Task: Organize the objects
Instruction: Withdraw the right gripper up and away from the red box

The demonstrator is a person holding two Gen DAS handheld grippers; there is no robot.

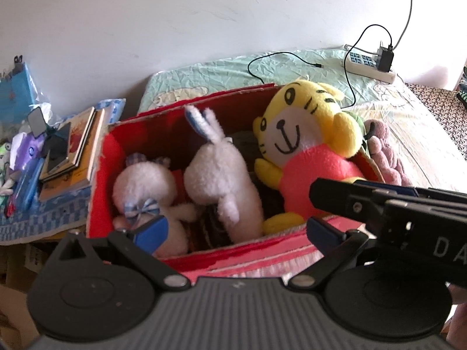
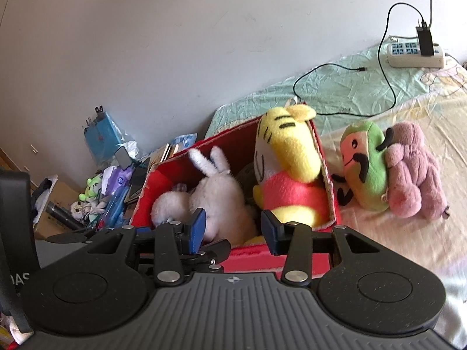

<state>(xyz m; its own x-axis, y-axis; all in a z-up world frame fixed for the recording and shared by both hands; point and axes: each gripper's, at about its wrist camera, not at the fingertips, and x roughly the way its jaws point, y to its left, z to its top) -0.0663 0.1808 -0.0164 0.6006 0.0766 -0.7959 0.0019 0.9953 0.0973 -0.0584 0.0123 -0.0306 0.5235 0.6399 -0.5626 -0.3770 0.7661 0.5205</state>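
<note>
In the left wrist view, the small white plush (image 1: 146,186) in the red box (image 1: 99,192) has its lower body hidden behind a blue gripper pad, and the pink plush (image 1: 385,151) beyond the box is mostly hidden by the box wall and the yellow tiger plush (image 1: 303,145). A dark item (image 1: 245,143) under the toys cannot be identified. In the right wrist view, the clutter (image 2: 96,195) left of the box is too small to tell apart.

I'm seeing the bed (image 2: 379,248) with a red box (image 2: 292,262), green plush (image 2: 364,172), pink plush (image 2: 414,175), power strip (image 2: 414,55) and black cable (image 2: 335,87) lying on it.
</note>
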